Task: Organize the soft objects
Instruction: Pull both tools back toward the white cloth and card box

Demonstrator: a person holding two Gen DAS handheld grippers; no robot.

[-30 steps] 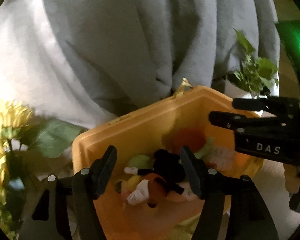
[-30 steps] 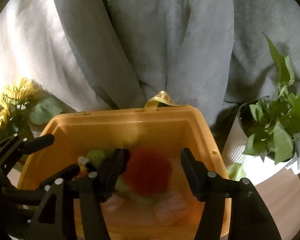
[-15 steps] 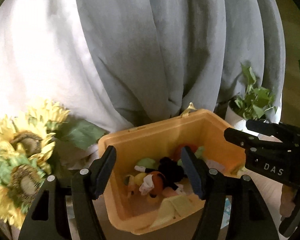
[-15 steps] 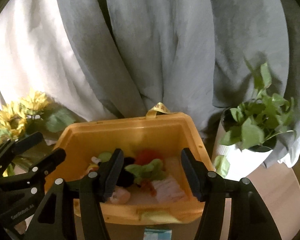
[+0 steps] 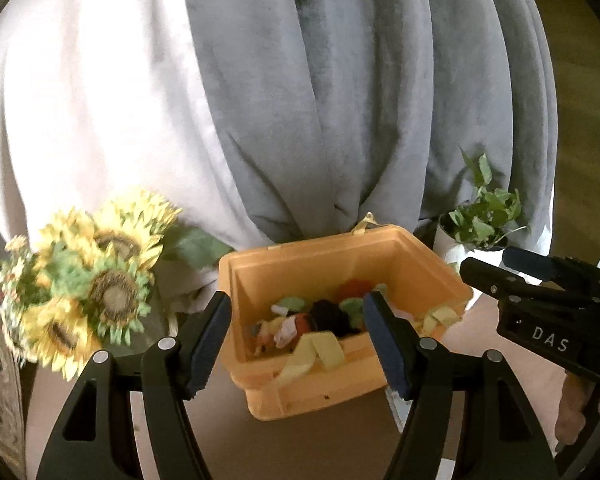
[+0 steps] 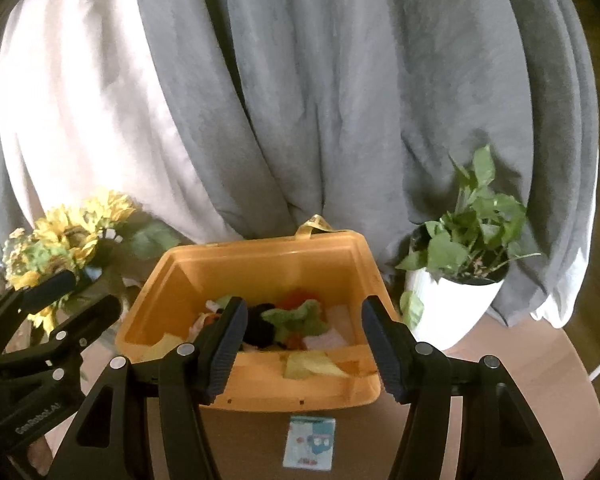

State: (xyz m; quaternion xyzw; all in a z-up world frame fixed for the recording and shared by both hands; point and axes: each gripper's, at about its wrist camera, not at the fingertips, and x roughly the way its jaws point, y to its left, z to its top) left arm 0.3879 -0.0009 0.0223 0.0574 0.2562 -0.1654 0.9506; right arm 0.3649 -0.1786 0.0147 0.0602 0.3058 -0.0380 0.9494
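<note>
An orange plastic bin stands on a round wooden table and holds several soft toys: a black plush, a green plush, a red one and a pink cloth. Yellow tape strips hang over its front rim. My left gripper is open and empty, in front of the bin. My right gripper is open and empty, also in front of the bin. The right gripper shows at the right of the left wrist view, and the left gripper at the left of the right wrist view.
A bunch of artificial sunflowers stands left of the bin. A potted green plant in a white pot stands to its right. Grey and white curtains hang behind. A small printed card lies on the table before the bin.
Both grippers have pulled back and up from over the bin. The bin now looks smaller and farther, and the sunflowers, plant and table have come into view. Both stay open.
</note>
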